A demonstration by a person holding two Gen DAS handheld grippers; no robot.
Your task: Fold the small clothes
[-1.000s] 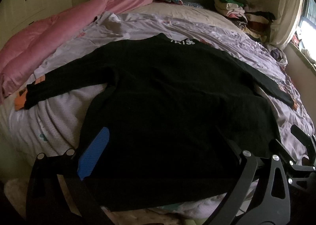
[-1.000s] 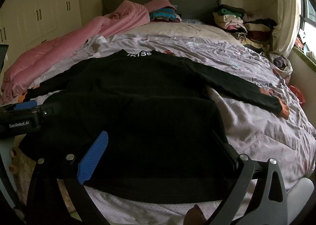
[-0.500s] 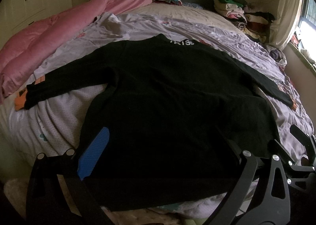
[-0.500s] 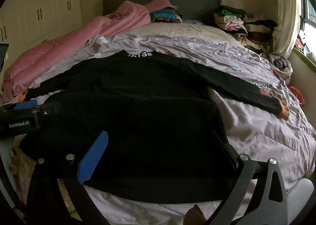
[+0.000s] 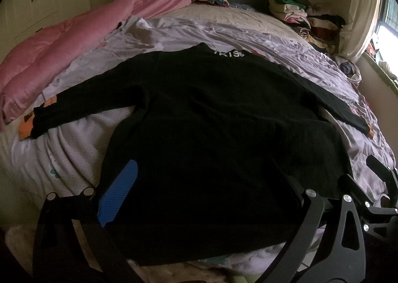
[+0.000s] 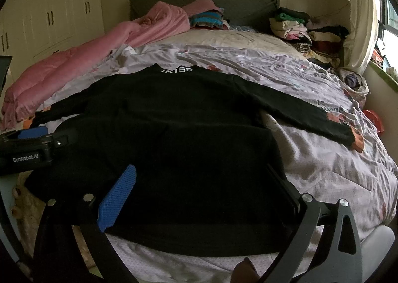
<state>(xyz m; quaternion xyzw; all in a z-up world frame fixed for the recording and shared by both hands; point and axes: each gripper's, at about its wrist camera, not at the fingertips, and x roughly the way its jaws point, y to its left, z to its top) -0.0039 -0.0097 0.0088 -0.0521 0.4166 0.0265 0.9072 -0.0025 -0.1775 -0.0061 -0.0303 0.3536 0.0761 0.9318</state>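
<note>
Both wrist views low at bed (image 5: 74, 158) foot, facing headboard (image 6: 236, 2).

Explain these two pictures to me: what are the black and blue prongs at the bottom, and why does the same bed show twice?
No robot is here. A person holds a hand-held gripper in each hand, each with a wide-angle camera looking along its two fingers. One picture comes from the left gripper, the other from the right gripper, so you see the same bed from two nearby spots. The blue part is a grip pad on one finger. A black sweater lies spread flat with its sleeves out, white lettering at the collar. A pink quilt lies along one side and stacked clothes sit near the headboard. Both grippers are open and hold nothing.
</note>
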